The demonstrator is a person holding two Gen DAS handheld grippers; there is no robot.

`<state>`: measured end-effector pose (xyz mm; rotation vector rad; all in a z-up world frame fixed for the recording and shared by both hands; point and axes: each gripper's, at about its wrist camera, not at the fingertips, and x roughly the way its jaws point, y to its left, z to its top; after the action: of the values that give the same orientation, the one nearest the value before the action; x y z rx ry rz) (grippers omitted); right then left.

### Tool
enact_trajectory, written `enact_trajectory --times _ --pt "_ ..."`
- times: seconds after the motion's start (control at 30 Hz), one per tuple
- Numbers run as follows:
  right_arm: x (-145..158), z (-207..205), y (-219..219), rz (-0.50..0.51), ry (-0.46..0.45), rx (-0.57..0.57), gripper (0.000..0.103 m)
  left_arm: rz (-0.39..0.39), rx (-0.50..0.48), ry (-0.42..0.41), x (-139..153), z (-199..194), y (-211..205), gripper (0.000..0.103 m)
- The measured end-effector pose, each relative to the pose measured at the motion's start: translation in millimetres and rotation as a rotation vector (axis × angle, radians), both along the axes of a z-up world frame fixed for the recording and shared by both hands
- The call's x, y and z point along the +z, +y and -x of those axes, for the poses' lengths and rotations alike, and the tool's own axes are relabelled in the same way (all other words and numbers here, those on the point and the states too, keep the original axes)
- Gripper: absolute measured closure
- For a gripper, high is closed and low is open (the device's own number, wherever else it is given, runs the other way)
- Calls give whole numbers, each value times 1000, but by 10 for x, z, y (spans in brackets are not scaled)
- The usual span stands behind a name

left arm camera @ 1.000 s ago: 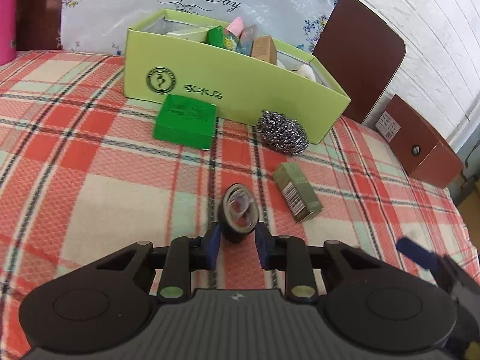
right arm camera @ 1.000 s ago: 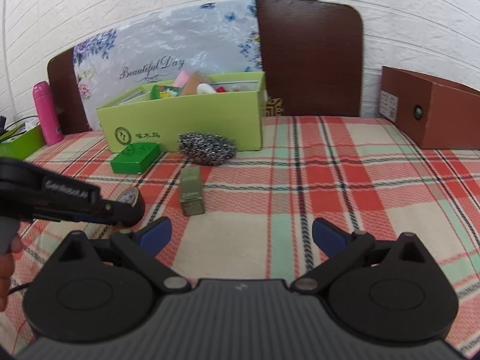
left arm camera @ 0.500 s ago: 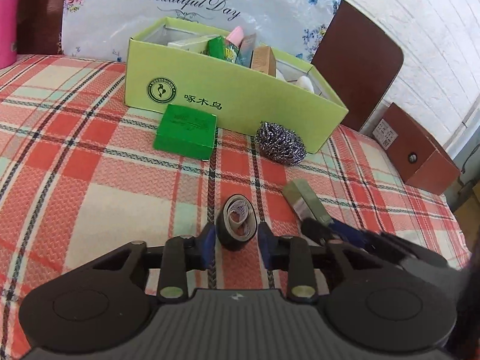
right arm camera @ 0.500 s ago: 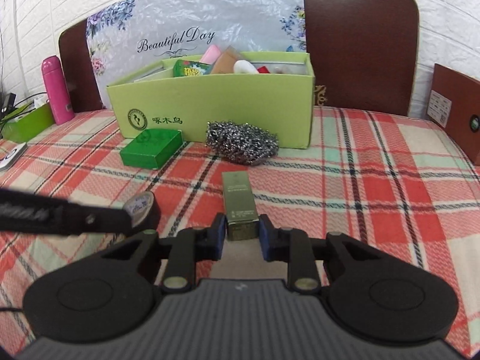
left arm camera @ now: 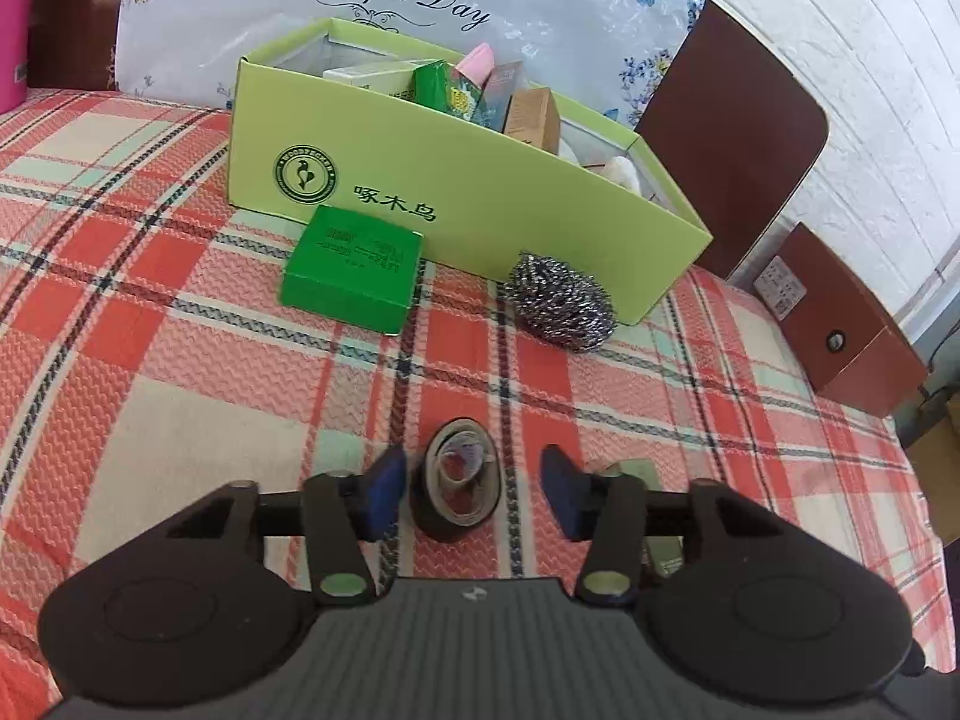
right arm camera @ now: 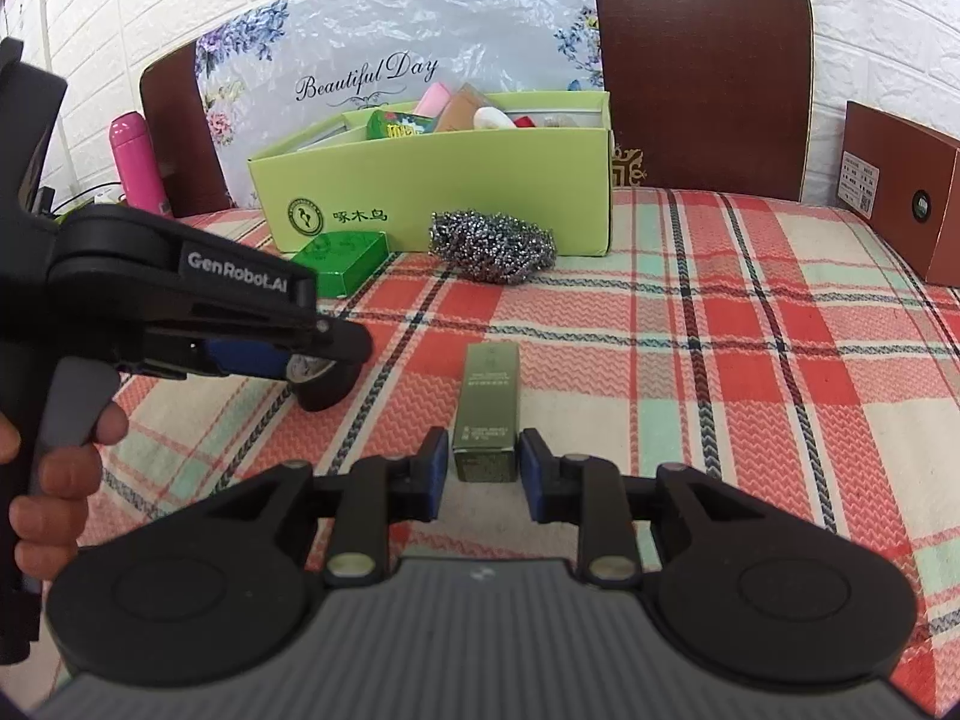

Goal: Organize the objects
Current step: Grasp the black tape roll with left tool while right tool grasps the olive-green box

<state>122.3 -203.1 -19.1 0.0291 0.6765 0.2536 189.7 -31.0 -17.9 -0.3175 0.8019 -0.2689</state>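
A black tape roll point(left arm camera: 459, 492) stands on edge on the plaid cloth between the blue pads of my left gripper point(left arm camera: 474, 492). Its jaws are opening, with a gap showing on both sides of the roll. In the right wrist view the left gripper point(right arm camera: 336, 354) reaches in from the left over the tape roll point(right arm camera: 318, 390). A small olive box point(right arm camera: 486, 408) lies lengthwise on the cloth. My right gripper point(right arm camera: 485, 471) is shut on its near end. The olive box point(left arm camera: 636, 471) peeks out behind the left gripper's right finger.
A lime-green cardboard box point(left arm camera: 480, 180) holding several items stands at the back. A flat green box point(left arm camera: 354, 270) and a steel scourer point(left arm camera: 561, 309) lie before it. A brown box point(right arm camera: 900, 192) sits at the right and a pink bottle point(right arm camera: 138, 162) at the far left.
The left jaws have spread away from the tape roll they were pinching. The right gripper came up to the olive box and went from wide open to shut on it.
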Motion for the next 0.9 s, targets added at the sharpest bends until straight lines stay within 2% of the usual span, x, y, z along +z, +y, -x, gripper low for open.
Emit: enact_trajectory --times 0.2,0.27,0.33,0.6,0.8,0.9 --pt "6 0 4 14 1 -8 73 -33 -14 -7 -19 -27 -45 50" --pt "5 -6 15 15 3 -7 73 -44 -24 -8 -19 -29 -41 55" --pt "6 -10 31 18 2 -4 73 -76 -37 -12 -22 -21 -45 68" --pt "13 1 61 23 0 -1 73 -51 -83 -18 -30 87 42 69" --pt "8 -22 7 17 5 -17 72 -21 -79 -27 -60 287 138 69" --pt "20 -32 26 17 0 -13 68 -24 -77 -38 -58 319 133 64"
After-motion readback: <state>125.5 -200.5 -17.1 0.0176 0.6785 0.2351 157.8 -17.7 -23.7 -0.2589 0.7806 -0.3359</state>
